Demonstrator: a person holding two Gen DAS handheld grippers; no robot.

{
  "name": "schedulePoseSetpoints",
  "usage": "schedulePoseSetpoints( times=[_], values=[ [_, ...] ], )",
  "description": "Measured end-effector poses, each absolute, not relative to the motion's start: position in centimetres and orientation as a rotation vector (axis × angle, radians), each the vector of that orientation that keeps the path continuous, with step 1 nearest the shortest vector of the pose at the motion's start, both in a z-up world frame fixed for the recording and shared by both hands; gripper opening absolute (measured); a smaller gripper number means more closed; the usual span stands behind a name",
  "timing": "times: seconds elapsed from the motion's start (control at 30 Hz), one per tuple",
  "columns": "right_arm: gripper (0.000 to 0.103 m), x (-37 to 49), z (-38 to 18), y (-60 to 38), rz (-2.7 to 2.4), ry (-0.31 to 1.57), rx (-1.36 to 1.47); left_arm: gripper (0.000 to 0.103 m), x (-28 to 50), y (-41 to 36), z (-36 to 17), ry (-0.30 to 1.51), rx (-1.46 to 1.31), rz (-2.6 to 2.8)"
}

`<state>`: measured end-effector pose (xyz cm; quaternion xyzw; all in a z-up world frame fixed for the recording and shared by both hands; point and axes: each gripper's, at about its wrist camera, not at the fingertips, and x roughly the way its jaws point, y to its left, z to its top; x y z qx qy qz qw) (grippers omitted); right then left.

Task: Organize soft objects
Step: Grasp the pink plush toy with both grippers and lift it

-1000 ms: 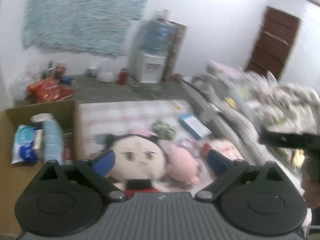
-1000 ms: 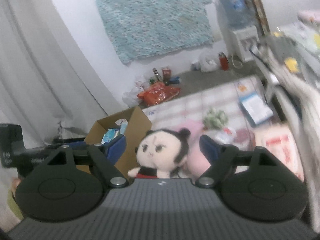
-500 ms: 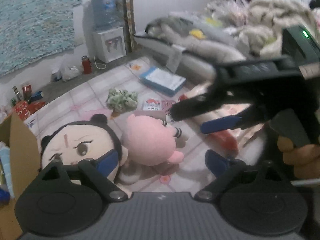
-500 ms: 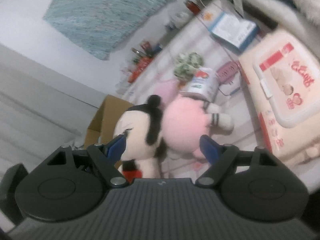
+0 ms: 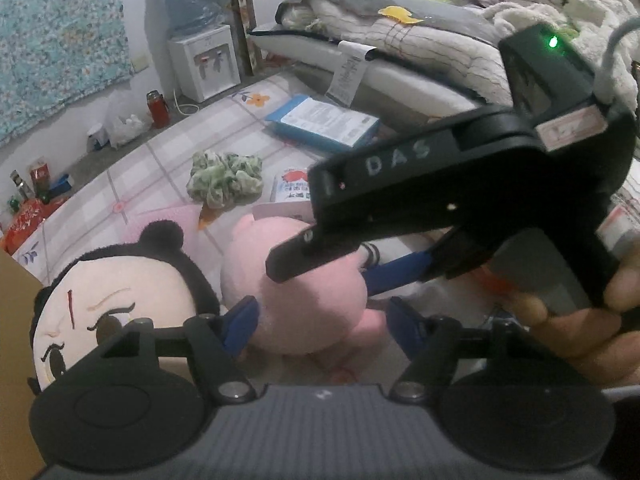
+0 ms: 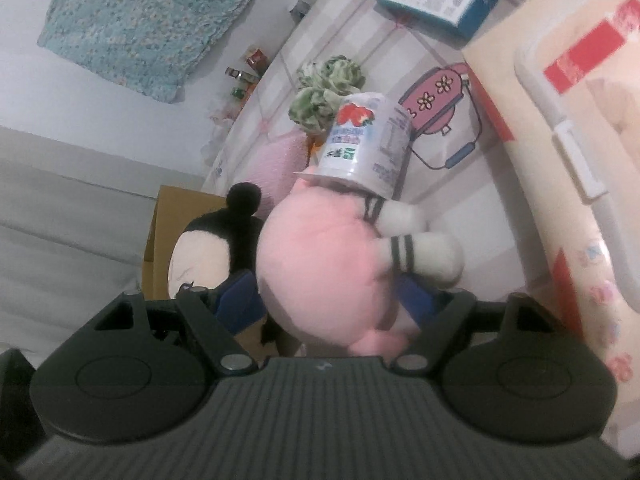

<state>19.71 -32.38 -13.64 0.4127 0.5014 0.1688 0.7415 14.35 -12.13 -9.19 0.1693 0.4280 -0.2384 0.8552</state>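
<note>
So, biggest stuff first:

Bed (image 5: 420,52): far right, heaped with blankets.
Floor mat (image 5: 224,120): checked, everything sits on it.
Cardboard box (image 6: 176,216): behind the doll, at the mat's left edge.
Wipes pack (image 6: 576,128): right of the plushies, red and cream.
Blue box (image 5: 324,120): lying flat near the bed.
Black-haired doll (image 5: 120,296): lying on the mat, touching the pink plush's left side.
Pink plush (image 6: 320,256): on the mat between the doll and the wipes pack, white striped limbs sticking out right.
Right hand-held gripper (image 6: 328,300): fingers on either side of the pink plush; looks like they're pressing into it, but the blur makes it hard to swear to, so can't tell if it's actually gripped.
Left hand-held gripper (image 5: 324,324): fingers spread apart, just in front of the pink plush, holding nothing.
Yogurt cup (image 6: 364,144): upside down, resting against the plush's top.
Green scrunchie (image 5: 224,180): just beyond the cup.
</note>
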Motion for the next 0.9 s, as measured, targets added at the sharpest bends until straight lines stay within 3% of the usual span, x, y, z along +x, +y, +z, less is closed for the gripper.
schedulePoseSetpoints(
  times=[0.17, 0.5, 0.73, 0.9],
  values=[
    [0.058, 19.4, -13.8, -32.4, 0.371, 1.09, 0.927, 0.072, 14.3, -11.9, -9.1, 0.901, 0.349, -0.51],
    [0.056, 15.3, -9.2, -33.2, 0.391, 1.048, 0.754, 0.075, 10.6, -12.0, -7.2, 0.903, 0.265, -0.602],
    [0.057, 13.1, -2.6, -29.9, 0.396, 0.927, 0.18, 0.075, 7.6, -9.1, -6.4, 0.938, 0.103, -0.583],
    [0.057, 12.0, -3.6, -24.9, 0.368, 0.832, -0.331, 0.075, 6.6, -4.8, -5.5, 0.923, -0.013, -0.464]
  ],
)
